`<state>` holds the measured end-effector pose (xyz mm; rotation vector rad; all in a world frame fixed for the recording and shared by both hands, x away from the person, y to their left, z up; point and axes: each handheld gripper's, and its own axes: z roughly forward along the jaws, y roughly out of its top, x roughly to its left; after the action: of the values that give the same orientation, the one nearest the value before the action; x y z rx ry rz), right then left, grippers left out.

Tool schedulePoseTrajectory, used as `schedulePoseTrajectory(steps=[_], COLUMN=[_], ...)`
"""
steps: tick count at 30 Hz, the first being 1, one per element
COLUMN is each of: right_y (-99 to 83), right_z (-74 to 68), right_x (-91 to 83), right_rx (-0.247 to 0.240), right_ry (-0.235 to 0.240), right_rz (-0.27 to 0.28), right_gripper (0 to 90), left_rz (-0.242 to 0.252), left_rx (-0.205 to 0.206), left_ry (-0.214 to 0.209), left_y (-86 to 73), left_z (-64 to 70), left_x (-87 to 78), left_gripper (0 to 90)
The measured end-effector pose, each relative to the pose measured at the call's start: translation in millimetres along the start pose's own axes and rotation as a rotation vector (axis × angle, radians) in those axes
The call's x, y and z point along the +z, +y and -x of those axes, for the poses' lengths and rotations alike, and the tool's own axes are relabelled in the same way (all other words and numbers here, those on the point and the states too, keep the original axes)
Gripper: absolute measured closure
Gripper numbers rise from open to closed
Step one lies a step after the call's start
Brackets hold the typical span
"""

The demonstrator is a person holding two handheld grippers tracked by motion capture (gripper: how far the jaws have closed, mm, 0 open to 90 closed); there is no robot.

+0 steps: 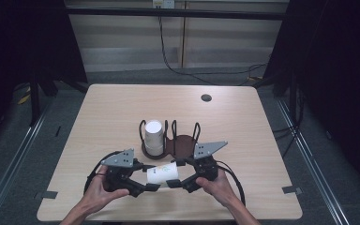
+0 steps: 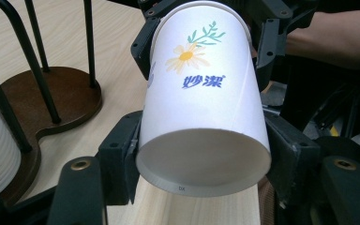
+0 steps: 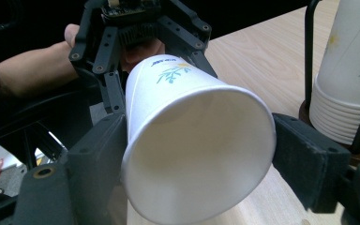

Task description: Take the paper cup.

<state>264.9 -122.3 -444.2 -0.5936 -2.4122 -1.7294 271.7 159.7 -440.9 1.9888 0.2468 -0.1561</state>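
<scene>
Both grippers clamp one daisy-printed paper cup held sideways just in front of the cup holder rack, left gripper and right gripper pinching opposite ends, so next one likely lets go.

The paper cup is matt white, smooth, printed with a daisy. Both the left gripper and right gripper look like matt black plastic with brass-coloured screws. At 12 o'clock, the cup holder has a glossy dark wooden base and black metal rods. The table is pale smooth wood-grain.
</scene>
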Motion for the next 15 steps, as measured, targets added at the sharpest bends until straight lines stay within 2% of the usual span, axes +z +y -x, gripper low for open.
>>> schedulePoseTrajectory(steps=[7,15], right_y=[0.4,0.9], right_z=[0.6,-0.4], right_x=[-2.3,-3.2], right_rx=[0.0,-0.009], right_ry=[0.003,-0.001], right_rz=[0.009,0.01], right_gripper=[24.4,25.3], left_rz=[0.015,0.002], left_rx=[-0.019,-0.025], left_ry=[-0.023,-0.017], left_y=[-3.1,-3.8], left_z=[-3.3,-3.1], left_x=[0.5,2.8], left_gripper=[36.2,34.5])
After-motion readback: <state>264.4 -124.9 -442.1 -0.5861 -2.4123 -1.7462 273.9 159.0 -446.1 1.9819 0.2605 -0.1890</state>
